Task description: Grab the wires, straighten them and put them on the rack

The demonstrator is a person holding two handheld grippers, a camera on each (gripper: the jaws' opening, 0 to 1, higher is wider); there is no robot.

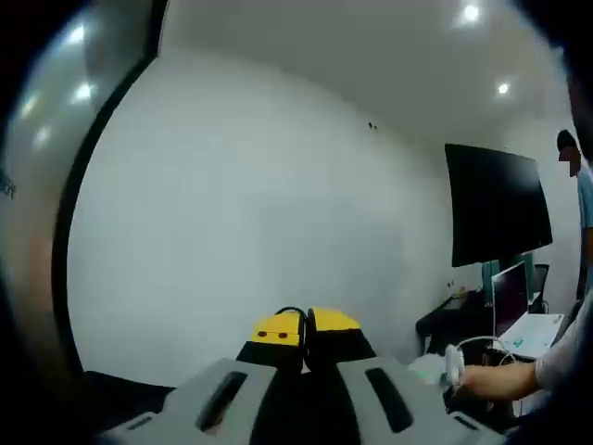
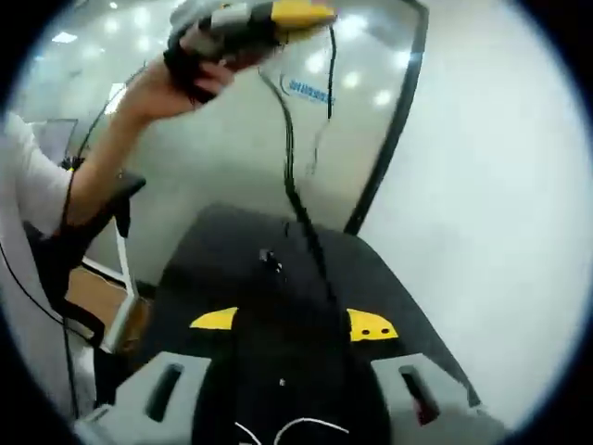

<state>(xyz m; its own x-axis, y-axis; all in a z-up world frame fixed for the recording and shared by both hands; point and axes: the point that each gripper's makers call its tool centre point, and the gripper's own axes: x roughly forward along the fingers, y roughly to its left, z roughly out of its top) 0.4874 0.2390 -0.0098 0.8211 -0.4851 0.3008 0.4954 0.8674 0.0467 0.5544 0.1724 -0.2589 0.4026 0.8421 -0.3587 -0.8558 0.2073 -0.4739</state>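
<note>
In the left gripper view my left gripper (image 1: 304, 332) points at a white wall, its yellow-tipped jaws pressed together on a thin black wire (image 1: 295, 313) that loops between the tips. The right gripper view shows that same left gripper (image 2: 301, 13) held high by a hand (image 2: 190, 69). The black wire (image 2: 295, 190) hangs from it down to a black table (image 2: 232, 250). My right gripper (image 2: 293, 324) stands open low over this table, jaws wide apart with nothing gripped. Where the wire's lower end lies against the dark top is hard to make out.
A glass partition with a black post (image 2: 389, 130) stands behind the table, and a white wall (image 2: 500, 185) is to the right. Thin white wires (image 2: 287, 428) lie near the bottom edge. A dark screen (image 1: 496, 199), a desk with a monitor (image 1: 510, 297) and a standing person (image 1: 584, 195) are to the right.
</note>
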